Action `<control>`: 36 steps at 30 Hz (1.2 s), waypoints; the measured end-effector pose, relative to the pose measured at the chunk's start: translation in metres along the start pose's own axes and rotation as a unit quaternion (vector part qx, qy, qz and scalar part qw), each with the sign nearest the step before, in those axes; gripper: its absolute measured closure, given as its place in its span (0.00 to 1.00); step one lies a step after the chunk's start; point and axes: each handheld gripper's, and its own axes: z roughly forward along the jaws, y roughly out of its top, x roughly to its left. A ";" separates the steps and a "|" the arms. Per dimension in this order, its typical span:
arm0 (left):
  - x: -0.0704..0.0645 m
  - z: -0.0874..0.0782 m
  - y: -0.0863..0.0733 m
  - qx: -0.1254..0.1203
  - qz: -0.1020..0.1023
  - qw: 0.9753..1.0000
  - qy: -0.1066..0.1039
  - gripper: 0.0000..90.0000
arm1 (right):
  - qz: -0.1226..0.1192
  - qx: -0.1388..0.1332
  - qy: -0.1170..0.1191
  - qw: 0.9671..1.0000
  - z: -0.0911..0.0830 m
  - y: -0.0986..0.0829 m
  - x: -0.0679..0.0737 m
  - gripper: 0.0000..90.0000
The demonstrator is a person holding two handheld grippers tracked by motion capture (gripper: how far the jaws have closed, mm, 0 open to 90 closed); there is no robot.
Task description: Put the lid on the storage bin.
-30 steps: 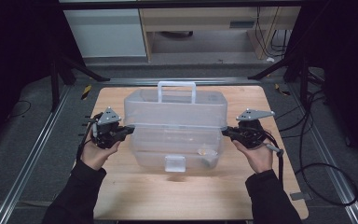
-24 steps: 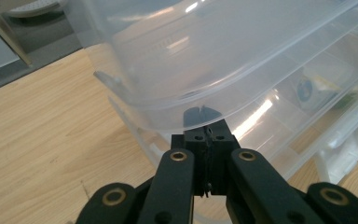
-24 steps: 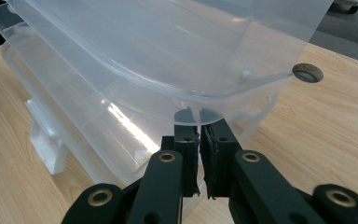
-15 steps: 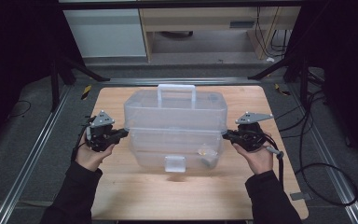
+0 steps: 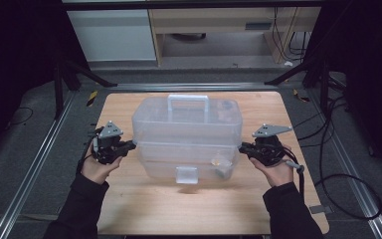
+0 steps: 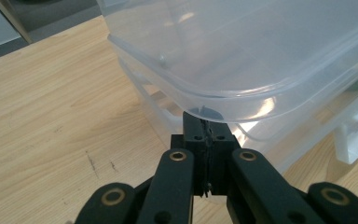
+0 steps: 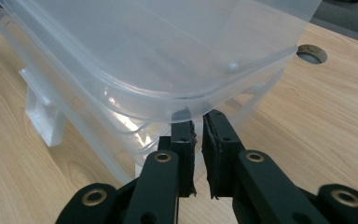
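A clear plastic storage box point(image 5: 186, 134) with a top handle point(image 5: 188, 102) and a front latch point(image 5: 186, 175) stands mid-table. Its lid point(image 6: 261, 51) sits raised above the lower part. My left gripper point(image 5: 132, 144) is at the box's left end. In the left gripper view, that gripper point(image 6: 204, 122) is shut, its tips just under the lid's rim. My right gripper point(image 5: 242, 147) is at the box's right end. In the right gripper view, that gripper point(image 7: 199, 121) shows a narrow gap between the jaws, and the tips sit under the lid rim point(image 7: 242, 79).
The wooden table point(image 5: 194, 209) has bare surface in front of the box and at both sides. A small pale object point(image 5: 221, 162) lies inside the box at the front right. A round hole point(image 7: 311, 52) is in the tabletop. Cables point(image 5: 338, 179) trail on the floor to the right.
My left gripper has drawn slightly left and toward the person, staying at the box's left end. The right gripper and the box have barely moved.
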 end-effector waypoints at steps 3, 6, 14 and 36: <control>-0.001 0.001 -0.002 0.006 0.001 1.000 0.000 0.99 | -0.001 0.003 -0.001 1.000 0.001 -0.003 0.001 0.92; -0.002 0.003 -0.005 0.010 0.002 1.000 -0.002 0.99 | -0.002 0.010 -0.004 1.000 0.002 -0.005 0.002 0.92; -0.004 0.007 -0.012 0.027 0.008 1.000 0.000 0.98 | -0.002 0.020 -0.006 1.000 0.005 -0.014 0.002 0.91; 0.018 0.014 -0.035 0.057 -0.018 0.998 0.024 0.95 | 0.003 0.059 -0.039 0.998 0.008 -0.034 -0.012 0.89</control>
